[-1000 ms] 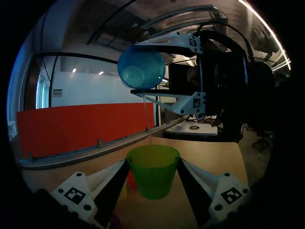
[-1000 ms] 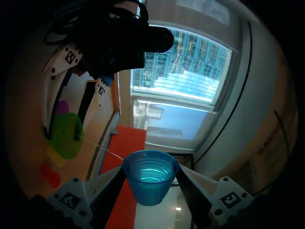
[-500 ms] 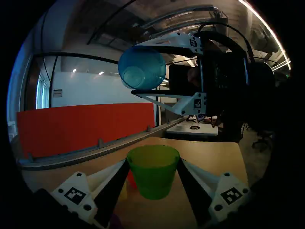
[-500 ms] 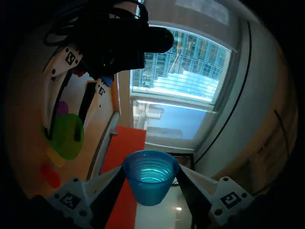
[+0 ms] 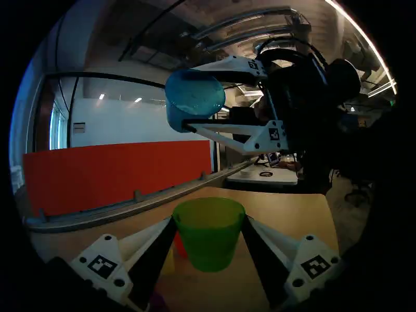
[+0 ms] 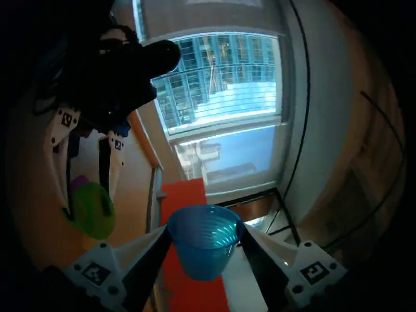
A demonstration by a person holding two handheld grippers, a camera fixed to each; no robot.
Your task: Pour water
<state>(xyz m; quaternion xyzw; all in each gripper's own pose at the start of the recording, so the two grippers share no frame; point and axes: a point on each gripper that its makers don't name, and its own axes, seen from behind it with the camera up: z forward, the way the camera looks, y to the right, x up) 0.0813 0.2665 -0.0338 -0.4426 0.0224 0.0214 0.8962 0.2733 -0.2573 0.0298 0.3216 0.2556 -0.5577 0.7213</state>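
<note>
**Left claw** (image 5: pixel 208 224): fingers part closed, one pressed to each side wall of the green cup (image 5: pixel 209 242). The cup stands upright between them, its rim level just past the fingertips.

**Right claw** (image 6: pixel 205 235): closed the same way on the blue cup (image 6: pixel 202 252), gripped at both sides. From the left claw, the blue cup hangs above and a little beyond the green cup, well apart from it.

**Change.** A second ago a thin stream ran from the blue cup's lip down into the green cup. Half a second ago the stream had ceased, though the blue cup was still tipped mouth-down. Now the blue cup has rolled back, with less of its mouth turned toward the left claw, and no water falls. In the right gripper view the window (image 6: pixel 218 78) has swung round with that roll. Whether water is left in the blue cup is hard to tell.

**Reading.** The pour appears to be finished, and the right claw is righting its cup. The green cup has kept its place between the left fingers. Its fill level is hidden by its wall. What probably remains is to set both cups down on the table (image 5: pixel 291 208) beneath the left claw.
</note>
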